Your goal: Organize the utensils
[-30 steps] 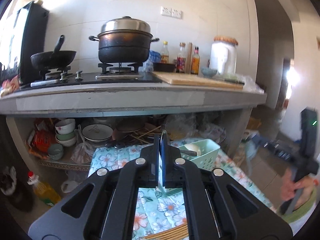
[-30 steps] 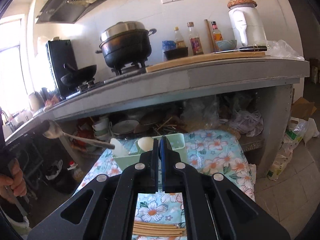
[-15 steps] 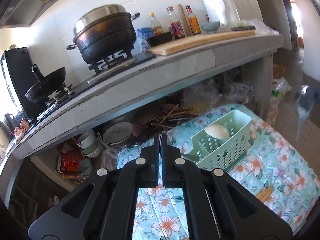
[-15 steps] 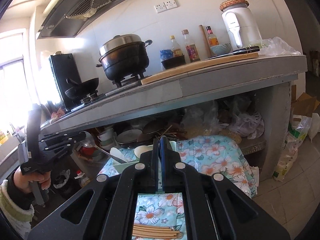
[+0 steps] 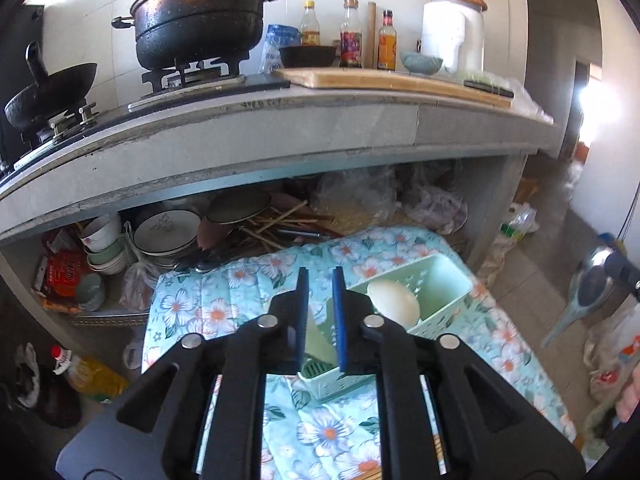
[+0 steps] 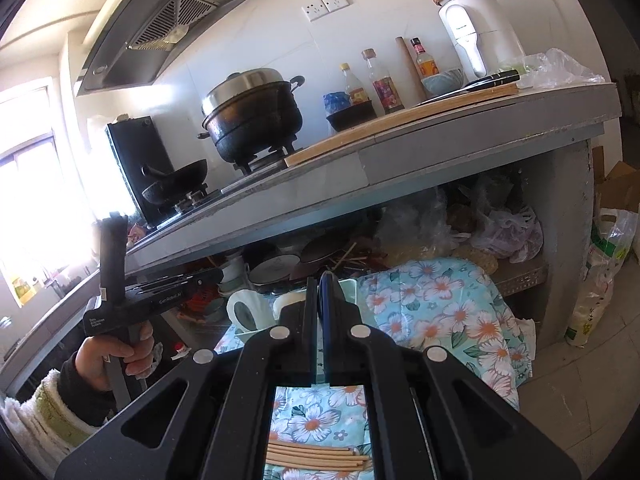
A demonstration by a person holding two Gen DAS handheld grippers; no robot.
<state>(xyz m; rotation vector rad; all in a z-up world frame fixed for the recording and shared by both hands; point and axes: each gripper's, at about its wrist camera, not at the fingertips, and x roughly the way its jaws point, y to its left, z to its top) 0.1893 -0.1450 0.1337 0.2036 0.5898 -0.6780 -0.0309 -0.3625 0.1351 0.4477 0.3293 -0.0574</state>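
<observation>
The left gripper (image 5: 319, 316) is nearest in its own view, black plastic with blue-edged fingers (image 5: 339, 320) that are opening, a narrow gap showing between them and nothing in it. The right gripper (image 6: 319, 308) has its fingers pressed together on nothing. Just under it, at the near edge of the surface (image 6: 460, 312), lies a bundle of pale wooden chopsticks (image 6: 316, 456), side by side and flat.

The surface is covered by a light blue cloth printed with white and orange flowers. On it, just past the left fingers, stands a mint-green plastic utensil caddy (image 5: 436, 292), rectangular with small star cut-outs in its walls. A cream ladle bowl (image 5: 394, 302), smooth and oval, leans in one compartment. In the right wrist view a white spoon (image 6: 246, 310) stands upright in the caddy's left end.

At the left of that view a hand (image 6: 116, 356) in a green and white sleeve grips the left gripper's handle.

Behind the surface a grey concrete counter (image 5: 280, 136) runs across the room. Its lower shelf holds stacked bowls, patterned plates (image 5: 166, 234) and loose chopsticks. On top sit a blackened lidded pot (image 5: 200, 20) on a gas burner, a dark wok (image 5: 48, 88), sauce bottles, a wooden cutting board (image 5: 392, 82) and a white appliance with a woven lid, against white tiles.
</observation>
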